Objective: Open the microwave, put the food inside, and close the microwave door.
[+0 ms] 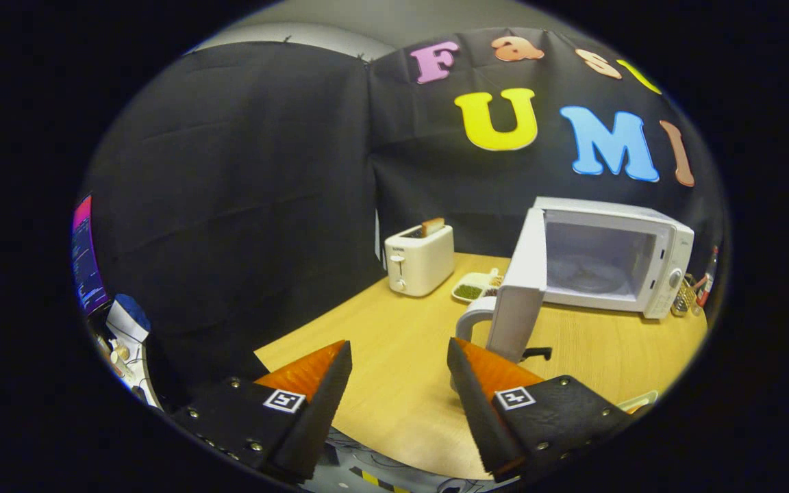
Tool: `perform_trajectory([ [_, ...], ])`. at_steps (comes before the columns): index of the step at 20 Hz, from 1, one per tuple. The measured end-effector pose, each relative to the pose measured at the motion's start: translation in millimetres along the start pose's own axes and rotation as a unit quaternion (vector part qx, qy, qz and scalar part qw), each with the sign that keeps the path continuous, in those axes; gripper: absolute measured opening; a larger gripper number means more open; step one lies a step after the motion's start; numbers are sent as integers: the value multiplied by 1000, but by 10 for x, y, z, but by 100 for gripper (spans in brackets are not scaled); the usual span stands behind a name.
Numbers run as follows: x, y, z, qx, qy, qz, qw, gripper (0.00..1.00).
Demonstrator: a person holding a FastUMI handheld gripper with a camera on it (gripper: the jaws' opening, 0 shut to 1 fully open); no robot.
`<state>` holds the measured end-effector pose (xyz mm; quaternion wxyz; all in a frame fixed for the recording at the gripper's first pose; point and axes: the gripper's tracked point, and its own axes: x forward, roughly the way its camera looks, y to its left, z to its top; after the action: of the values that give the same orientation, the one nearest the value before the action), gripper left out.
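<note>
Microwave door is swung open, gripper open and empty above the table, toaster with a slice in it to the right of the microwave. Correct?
Not quite. In the gripper view the toaster stands left of the microwave, not right. The rest holds: microwave door open, gripper open and empty above the table.

staged kitchen booth, black cloth wall (244,178), wooden table (394,383), microwave (607,257), toaster (420,259)

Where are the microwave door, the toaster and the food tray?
microwave door (522,287), gripper view: outer face of the open door.
toaster (420,263), gripper view: front side.
food tray (471,287), gripper view: compartment with green food.
gripper (399,383), gripper view: open, between the fingers.
</note>
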<state>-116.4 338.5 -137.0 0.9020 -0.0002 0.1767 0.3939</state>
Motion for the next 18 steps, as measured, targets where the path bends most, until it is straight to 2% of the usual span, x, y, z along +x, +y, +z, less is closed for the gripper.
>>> perform_trajectory([
  [1,-137,-25,120,-12,-22,2,1000,94],
  [2,-248,-111,229,-23,-39,-6,999,95],
  [7,-700,-799,357,-42,-67,-90,993,95],
  [13,-1153,-1833,-25,-1,-30,-214,976,95],
  [18,-1384,-2445,-477,39,18,-281,959,95],
])
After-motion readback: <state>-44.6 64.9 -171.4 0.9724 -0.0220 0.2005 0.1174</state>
